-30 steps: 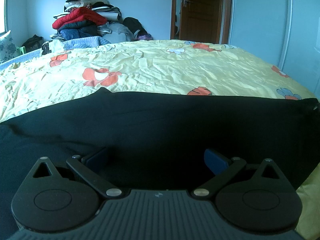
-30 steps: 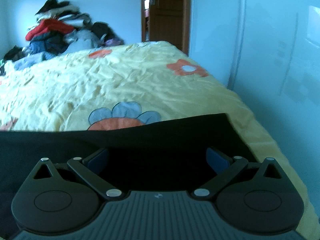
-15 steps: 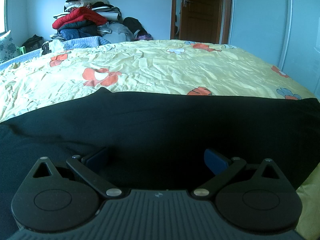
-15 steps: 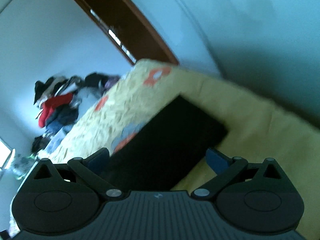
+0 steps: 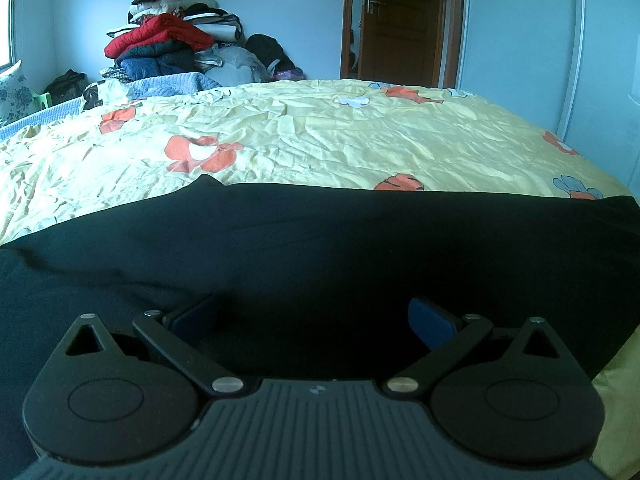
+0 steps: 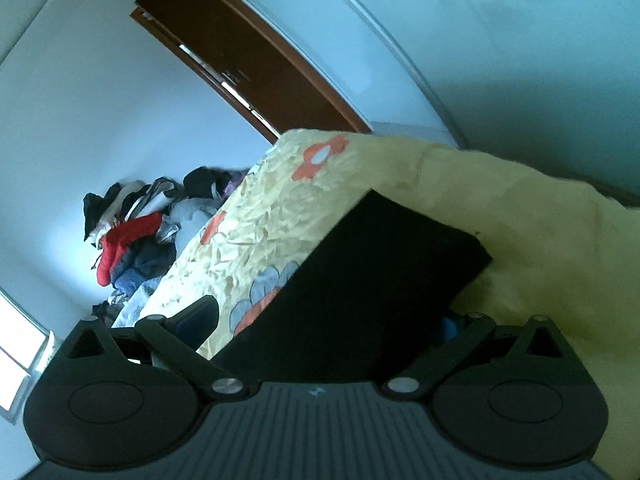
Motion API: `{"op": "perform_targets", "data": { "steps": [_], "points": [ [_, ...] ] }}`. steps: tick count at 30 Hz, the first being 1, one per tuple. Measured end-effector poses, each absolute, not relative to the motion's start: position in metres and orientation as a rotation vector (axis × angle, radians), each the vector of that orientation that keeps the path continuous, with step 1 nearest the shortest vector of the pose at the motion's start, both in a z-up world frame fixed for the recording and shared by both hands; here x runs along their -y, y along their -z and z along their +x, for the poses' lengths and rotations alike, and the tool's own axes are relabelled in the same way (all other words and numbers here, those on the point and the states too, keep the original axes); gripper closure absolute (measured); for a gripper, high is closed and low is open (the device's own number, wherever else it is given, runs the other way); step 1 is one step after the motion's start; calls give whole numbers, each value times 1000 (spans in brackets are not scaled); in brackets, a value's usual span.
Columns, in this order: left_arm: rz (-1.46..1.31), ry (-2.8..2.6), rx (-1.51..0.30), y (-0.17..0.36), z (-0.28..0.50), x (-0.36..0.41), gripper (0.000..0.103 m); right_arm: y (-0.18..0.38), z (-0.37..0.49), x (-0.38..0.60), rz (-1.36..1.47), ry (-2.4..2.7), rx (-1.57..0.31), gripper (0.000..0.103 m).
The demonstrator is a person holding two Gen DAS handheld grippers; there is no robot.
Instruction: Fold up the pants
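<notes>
Black pants (image 5: 320, 248) spread flat across a yellow flowered bed (image 5: 320, 140) — both tools over the cloth.

L tool (image 5: 313, 316) level, fingers apart, gripping nothing, above the pants mid-section. R tool (image 6: 320, 320) rolled hard to one side, fingers spread wide at the pants' end near the bed's edge — clothes pile (image 5: 168, 48) at the far wall.

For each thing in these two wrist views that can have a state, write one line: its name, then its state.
Black pants: lying flat on the bed, spread sideways across it.
Left gripper: open, level, over the pants.
Right gripper: open, rolled to one side, at the pants' end.
Bedsheet: spread, wrinkled.
Door: ajar.
Clothes pile: heaped, unfolded.
</notes>
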State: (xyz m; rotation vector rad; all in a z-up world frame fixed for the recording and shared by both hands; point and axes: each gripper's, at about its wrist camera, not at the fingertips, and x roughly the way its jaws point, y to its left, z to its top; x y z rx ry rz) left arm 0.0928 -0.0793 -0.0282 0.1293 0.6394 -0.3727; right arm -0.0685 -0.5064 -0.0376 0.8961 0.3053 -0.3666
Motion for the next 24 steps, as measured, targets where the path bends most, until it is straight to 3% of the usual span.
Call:
{"op": "perform_targets", "data": {
  "steps": [1, 2, 3, 4, 5, 8, 16, 24],
  "points": [
    [132, 373, -640, 28, 93, 80, 0, 37, -65, 507, 891, 366, -304, 2],
    [138, 373, -639, 28, 93, 80, 0, 37, -61, 508, 880, 369, -309, 12],
    [146, 376, -641, 27, 93, 81, 0, 37, -59, 509, 873, 383, -308, 42],
    [154, 386, -650, 26, 95, 82, 0, 39, -55, 511, 871, 401, -320, 64],
    [156, 394, -659, 24, 97, 81, 1, 42, -54, 514, 884, 416, -337, 92],
    [95, 371, -653, 17, 96, 71, 15, 58, -56, 530, 1008, 380, -314, 97],
    [-50, 277, -570, -15, 96, 33, 8, -6, -64, 514, 879, 204, -100, 97],
    [-13, 174, -569, -19, 95, 1, 7, -23, -22, 466, 678, 234, -270, 97]
  ]
}}
